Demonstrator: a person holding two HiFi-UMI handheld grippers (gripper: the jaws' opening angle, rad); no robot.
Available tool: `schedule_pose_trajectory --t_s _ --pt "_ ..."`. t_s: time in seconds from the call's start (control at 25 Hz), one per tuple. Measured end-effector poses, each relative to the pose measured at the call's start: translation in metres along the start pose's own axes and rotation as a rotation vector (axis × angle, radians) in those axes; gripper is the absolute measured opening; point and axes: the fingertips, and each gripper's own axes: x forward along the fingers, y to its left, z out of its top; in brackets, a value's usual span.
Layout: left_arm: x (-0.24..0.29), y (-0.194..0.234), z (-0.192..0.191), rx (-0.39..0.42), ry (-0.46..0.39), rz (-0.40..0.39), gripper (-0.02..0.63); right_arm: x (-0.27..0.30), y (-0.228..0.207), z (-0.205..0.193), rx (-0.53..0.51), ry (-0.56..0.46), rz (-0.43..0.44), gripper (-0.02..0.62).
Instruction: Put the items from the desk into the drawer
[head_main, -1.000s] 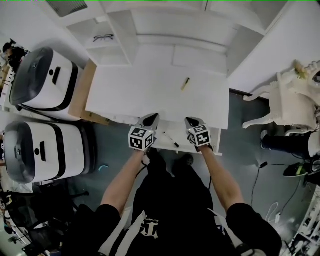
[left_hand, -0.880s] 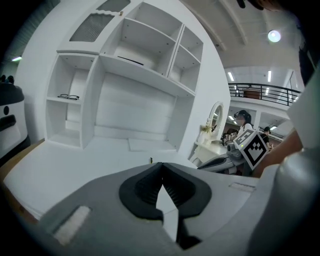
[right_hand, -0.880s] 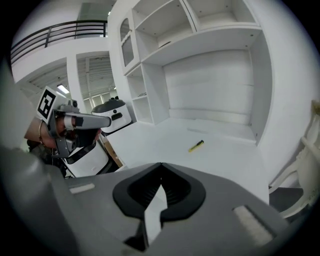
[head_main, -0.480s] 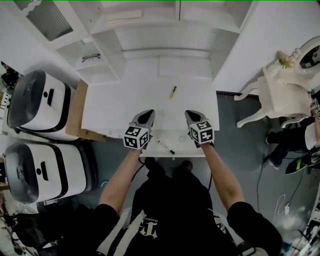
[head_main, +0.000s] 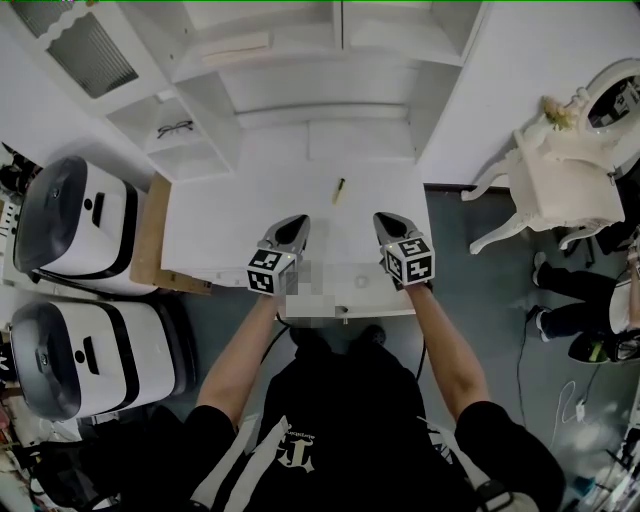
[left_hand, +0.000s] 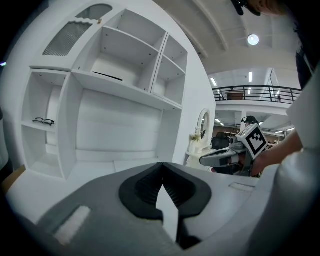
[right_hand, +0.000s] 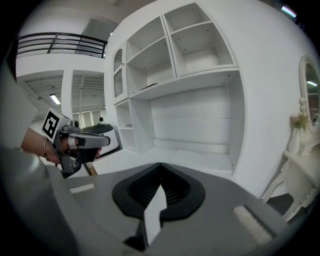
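Note:
A small yellow-and-black pen (head_main: 339, 190) lies on the white desk (head_main: 230, 215), toward the back. Both grippers hover side by side over the desk's front edge, pointing at the shelves. My left gripper (head_main: 297, 222) (left_hand: 161, 165) is shut with nothing in it. My right gripper (head_main: 385, 218) (right_hand: 161, 165) is also shut and empty. The pen lies beyond and between the two tips. The open drawer (head_main: 380, 298) juts out below the desk front, under my hands. A mosaic patch covers part of its inside.
A white shelf unit (head_main: 300, 60) rises behind the desk, with a pair of glasses (head_main: 175, 128) in a left cubby. Two white-and-black machines (head_main: 75, 215) (head_main: 85, 345) and a wooden board (head_main: 150, 235) stand left. An ornate white chair (head_main: 555, 170) is at the right.
Both grippers have risen and moved forward from over the drawer to over the desk's front edge. The black marker seen in the drawer earlier is now behind the mosaic patch.

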Motion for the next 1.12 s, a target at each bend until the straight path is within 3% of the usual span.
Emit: schedule_pose_trajectory --t_s 1.12 --pt "0.021 0.016 0.003 -0.003 0.01 -0.011 -0.003 0.014 -0.018 -0.005 0.029 0.02 -0.023 0.005"
